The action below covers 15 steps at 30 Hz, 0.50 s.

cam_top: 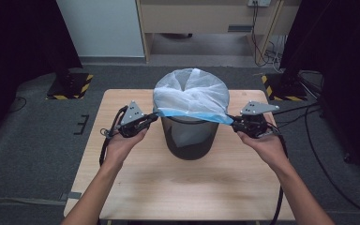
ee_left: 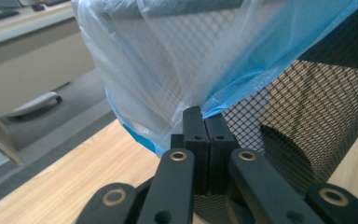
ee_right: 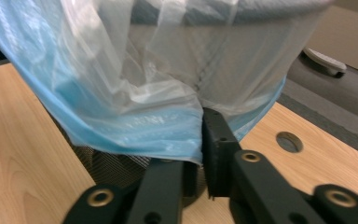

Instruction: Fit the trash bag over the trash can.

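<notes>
Lining black wire-mesh bin [cam_top: 190, 136], centre of pale wooden counter [cam_top: 136, 183]. Thin translucent plastic bag with blue hem [cam_top: 192, 93] draped over bin mouth, hem stretched across near side. My left tongs [cam_top: 151, 119] pressed together, pinching hem at bin's left; my right tongs [cam_top: 233, 123] pinching hem at right. Bag feels light, limp, slippery, likely to tear if overstretched. Best hold: doubled blue hem, not thin film above. Bin stiff, light, may tip.
</notes>
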Tool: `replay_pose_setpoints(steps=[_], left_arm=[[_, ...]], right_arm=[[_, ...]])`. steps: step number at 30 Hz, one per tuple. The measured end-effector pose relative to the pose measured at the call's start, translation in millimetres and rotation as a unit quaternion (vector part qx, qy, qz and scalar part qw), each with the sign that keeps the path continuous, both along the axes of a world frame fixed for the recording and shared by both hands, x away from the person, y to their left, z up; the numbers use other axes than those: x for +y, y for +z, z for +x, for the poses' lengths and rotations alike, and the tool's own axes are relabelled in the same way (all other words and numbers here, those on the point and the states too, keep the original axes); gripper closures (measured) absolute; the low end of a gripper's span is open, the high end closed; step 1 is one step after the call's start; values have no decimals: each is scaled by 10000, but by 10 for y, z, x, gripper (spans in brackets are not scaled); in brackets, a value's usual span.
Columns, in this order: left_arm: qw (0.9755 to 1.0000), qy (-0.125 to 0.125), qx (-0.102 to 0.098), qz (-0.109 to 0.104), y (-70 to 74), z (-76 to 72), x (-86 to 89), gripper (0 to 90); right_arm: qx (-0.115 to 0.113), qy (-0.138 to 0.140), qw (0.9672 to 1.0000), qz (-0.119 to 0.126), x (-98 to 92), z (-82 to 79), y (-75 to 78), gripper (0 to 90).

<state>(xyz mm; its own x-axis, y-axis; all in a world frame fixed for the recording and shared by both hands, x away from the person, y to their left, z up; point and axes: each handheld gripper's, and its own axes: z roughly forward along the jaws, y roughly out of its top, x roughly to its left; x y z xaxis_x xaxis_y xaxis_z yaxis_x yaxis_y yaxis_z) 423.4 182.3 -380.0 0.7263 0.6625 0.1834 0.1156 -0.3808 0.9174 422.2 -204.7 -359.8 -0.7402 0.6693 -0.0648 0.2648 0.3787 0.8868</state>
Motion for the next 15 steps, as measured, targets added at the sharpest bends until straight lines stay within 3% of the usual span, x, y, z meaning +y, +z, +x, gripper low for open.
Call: replay_pose_setpoints(steps=[2,3,4,5,6,7,8,9,10,11,12,13,14,15], left_arm=[[9999,119,-86,-24,-15,-14,16,845],[9996,268,7,-70,-28,-44,22,816],[9995,245,-187,-40,-26,-25,39,765],[9994,344,-90,-57,-32,-45,47,723],[9991,405,-129,-20,-31,-48,53,675],[9990,405,-179,27,-28,-52,58,636],[9987,339,-357,106,-17,-36,62,629],[9985,342,-394,146,-14,-38,59,603],[9987,385,-303,144,-15,-56,52,589],[9984,326,-434,145,-1,-34,48,574],[9988,367,-314,109,-2,-49,40,561],[9985,299,-430,146,11,-28,32,558],[9989,331,-312,128,12,-40,18,557],[9988,335,-325,148,21,-35,10,561]], right_arm=[[-27,-98,9999,-17,-44,-22,-2,772],[-57,-130,9999,-3,-56,-31,-2,743],[-94,-163,9998,15,-72,-46,1,697],[-128,-211,9997,66,-84,-64,8,653],[-161,-241,9995,83,-98,-83,21,603],[-219,-275,9993,130,-105,-102,34,551],[-298,-310,9990,143,-116,-123,53,512],[-323,-298,9988,205,-120,-142,66,504],[-366,-267,9987,229,-124,-153,72,503],[-392,-228,9986,265,-120,-168,77,503],[-420,-179,9986,260,-116,-181,81,509],[-450,-134,9985,265,-113,-185,83,523],[-480,-101,9983,303,-105,-193,87,540],[-522,-66,9982,304,-101,-197,90,571]])
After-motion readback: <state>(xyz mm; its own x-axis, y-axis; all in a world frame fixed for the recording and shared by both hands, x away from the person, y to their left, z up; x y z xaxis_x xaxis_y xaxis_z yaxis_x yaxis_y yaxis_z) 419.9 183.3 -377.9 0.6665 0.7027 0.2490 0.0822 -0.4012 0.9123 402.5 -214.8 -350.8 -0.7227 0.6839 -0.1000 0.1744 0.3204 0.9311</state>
